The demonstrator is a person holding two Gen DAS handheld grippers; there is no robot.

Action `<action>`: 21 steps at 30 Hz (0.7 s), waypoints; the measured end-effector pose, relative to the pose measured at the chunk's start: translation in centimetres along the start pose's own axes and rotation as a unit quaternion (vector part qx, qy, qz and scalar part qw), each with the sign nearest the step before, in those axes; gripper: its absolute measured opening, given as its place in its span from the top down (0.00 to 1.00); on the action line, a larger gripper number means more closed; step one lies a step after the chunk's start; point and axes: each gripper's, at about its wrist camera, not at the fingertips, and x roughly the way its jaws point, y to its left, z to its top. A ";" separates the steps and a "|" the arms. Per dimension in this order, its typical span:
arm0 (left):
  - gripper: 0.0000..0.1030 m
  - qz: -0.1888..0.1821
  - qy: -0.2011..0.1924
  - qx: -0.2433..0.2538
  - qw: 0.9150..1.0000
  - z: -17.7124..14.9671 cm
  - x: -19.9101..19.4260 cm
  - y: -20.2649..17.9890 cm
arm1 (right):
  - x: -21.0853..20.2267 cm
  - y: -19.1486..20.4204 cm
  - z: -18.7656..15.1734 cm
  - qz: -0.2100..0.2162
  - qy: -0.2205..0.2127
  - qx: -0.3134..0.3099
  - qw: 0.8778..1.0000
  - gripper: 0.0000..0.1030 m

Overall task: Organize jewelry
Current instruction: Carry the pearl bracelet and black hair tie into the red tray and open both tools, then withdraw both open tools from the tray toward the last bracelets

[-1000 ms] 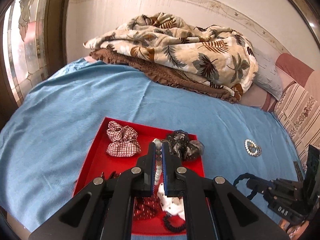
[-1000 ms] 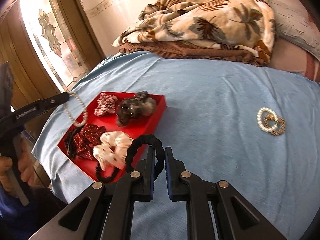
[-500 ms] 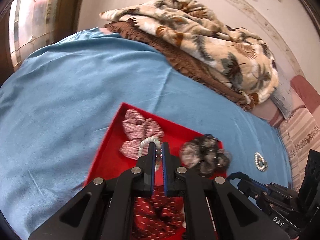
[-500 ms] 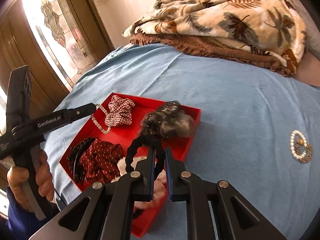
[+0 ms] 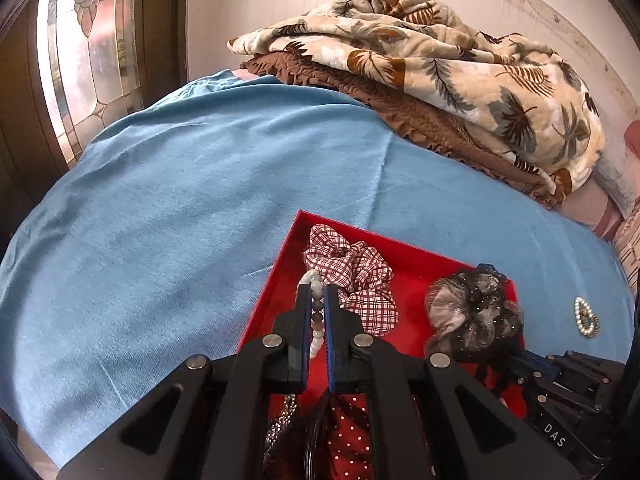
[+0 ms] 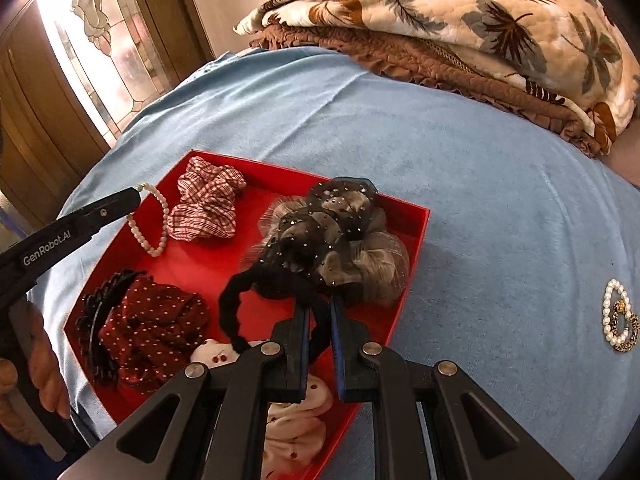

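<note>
A red tray (image 6: pixel 416 236) (image 5: pixel 276 276) lies on the blue bedspread. My left gripper (image 5: pixel 317 289) is shut on a pale bead bracelet (image 5: pixel 316 320), which hangs over the tray's left side (image 6: pixel 150 224), beside a red checked scrunchie (image 6: pixel 208 204) (image 5: pixel 352 268). My right gripper (image 6: pixel 320 300) is shut on a black hair tie (image 6: pixel 240 304), held low over the tray's middle, in front of a black-and-grey net scrunchie (image 6: pixel 340 240) (image 5: pixel 472 316). A dark red dotted scrunchie (image 6: pixel 156 332), a black claw clip (image 6: pixel 94 320) and a cream scrunchie (image 6: pixel 296 420) also lie in the tray.
A pearl-and-gold bracelet (image 6: pixel 618 320) (image 5: pixel 586 316) lies on the bedspread right of the tray. Folded leaf-print and brown blankets (image 5: pixel 440 80) are stacked at the back by the wall. A stained-glass window (image 5: pixel 88 52) stands left. A person's hand (image 6: pixel 44 364) holds the left gripper's handle.
Both grippers moved down and toward the tray. The black hair tie now hangs over the tray's middle; the bead bracelet has come lower beside the checked scrunchie.
</note>
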 end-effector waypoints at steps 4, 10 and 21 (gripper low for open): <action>0.95 0.004 -0.001 0.005 1.000 0.0 0.1 -0.3 | 0.2 0.3 0.0 0.001 0.005 -0.005 1.000 0.89; 0.80 0.019 -0.013 0.010 1.000 -0.1 -0.2 -0.6 | -0.2 1.0 0.0 0.000 -0.001 -0.014 1.000 0.89; 0.57 0.051 -0.049 0.022 0.997 -0.4 -1.7 -1.0 | -3.1 1.6 -0.7 0.012 -0.029 -0.020 0.999 0.50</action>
